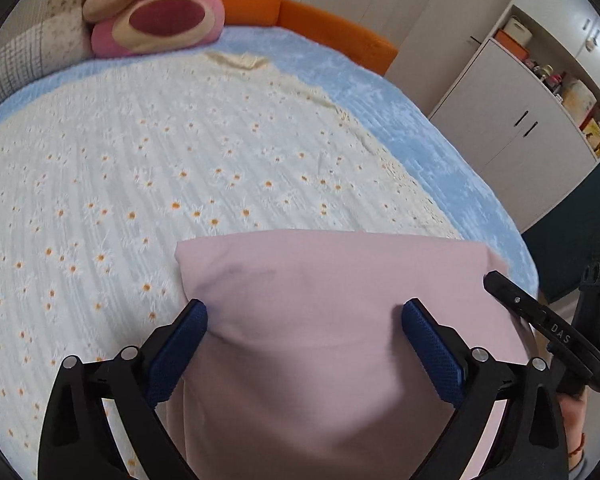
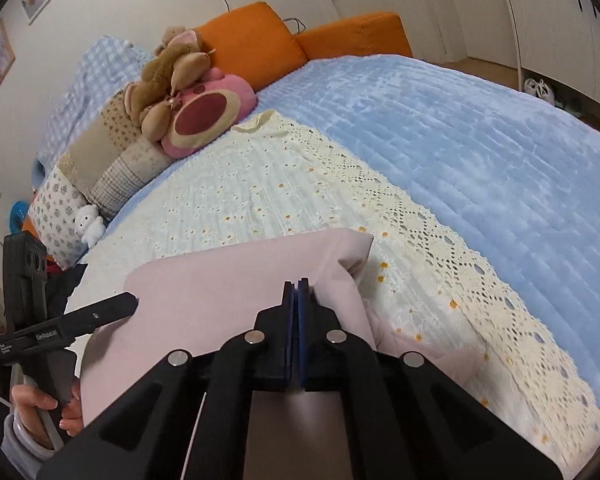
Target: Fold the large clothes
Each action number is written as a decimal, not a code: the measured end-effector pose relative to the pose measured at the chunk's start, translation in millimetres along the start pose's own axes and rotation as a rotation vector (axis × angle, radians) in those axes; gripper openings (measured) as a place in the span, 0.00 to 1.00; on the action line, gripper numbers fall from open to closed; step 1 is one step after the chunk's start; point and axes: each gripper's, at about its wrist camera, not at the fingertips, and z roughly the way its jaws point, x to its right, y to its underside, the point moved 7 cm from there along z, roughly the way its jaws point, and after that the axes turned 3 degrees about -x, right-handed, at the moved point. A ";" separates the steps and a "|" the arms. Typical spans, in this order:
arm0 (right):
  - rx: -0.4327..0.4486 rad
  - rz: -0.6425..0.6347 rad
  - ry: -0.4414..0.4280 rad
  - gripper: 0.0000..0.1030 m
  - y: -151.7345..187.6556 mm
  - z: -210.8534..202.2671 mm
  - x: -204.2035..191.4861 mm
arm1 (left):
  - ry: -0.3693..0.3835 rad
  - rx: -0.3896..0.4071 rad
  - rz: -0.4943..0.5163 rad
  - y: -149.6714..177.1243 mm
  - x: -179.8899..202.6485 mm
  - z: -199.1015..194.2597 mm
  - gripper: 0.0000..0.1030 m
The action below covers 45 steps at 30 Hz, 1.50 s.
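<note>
The pale pink garment (image 1: 332,320) is smooth, matt cloth with soft creases. Under it lies a cream daisy-print cotton cover (image 1: 180,168), ribbed in texture, with an openwork lace border (image 2: 440,232). The light blue bedspread (image 2: 480,128) looks plush and quilted, faintly sheened. The left hand-held gripper (image 1: 304,316) is matt black plastic with shiny metal rivets and rough, dimpled blue rubber pads (image 1: 428,340). The pink plush toy (image 1: 160,24) is fuzzy.
</note>
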 end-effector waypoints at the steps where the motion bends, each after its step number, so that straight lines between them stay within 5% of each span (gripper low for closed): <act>1: 0.008 -0.002 0.004 0.00 0.8 2.8 1.0 | -0.001 0.003 0.003 -0.2 -0.8 1.3 0.96; 6: -0.010 -0.056 0.048 0.08 -3.9 -19.3 -13.0 | -0.057 -0.016 0.019 2.7 -0.1 -26.6 0.96; 8: 0.005 -0.114 0.063 0.42 -0.7 -53.0 -31.1 | -0.100 0.028 0.042 10.2 -1.4 -60.8 0.96; 9: 0.015 -0.141 0.088 0.81 3.7 -66.2 -37.9 | -0.112 0.071 0.051 16.2 -0.4 -83.4 0.96; 10: 0.056 -0.192 0.137 0.90 12.9 -89.4 -50.2 | -0.112 0.116 0.055 24.4 0.6 -103.5 0.96; 15: 0.180 -0.301 0.136 0.95 72.8 -152.4 -98.6 | -0.120 0.266 0.071 80.4 18.4 -167.9 0.97; 21: 0.372 -0.336 0.171 0.95 136.7 -193.6 -122.0 | -0.262 0.413 0.130 149.4 35.8 -196.7 0.97; 28: 0.468 -0.352 0.202 0.95 188.9 -203.9 -122.2 | -0.275 0.420 0.114 207.7 41.0 -178.6 0.97; 36: 0.339 -0.287 0.155 0.95 221.6 -180.2 -103.6 | -0.237 0.359 0.126 234.1 45.3 -155.2 0.97; 45: 0.331 -0.302 0.209 0.95 226.1 -173.0 -98.1 | -0.277 0.345 0.142 232.7 44.9 -152.9 0.97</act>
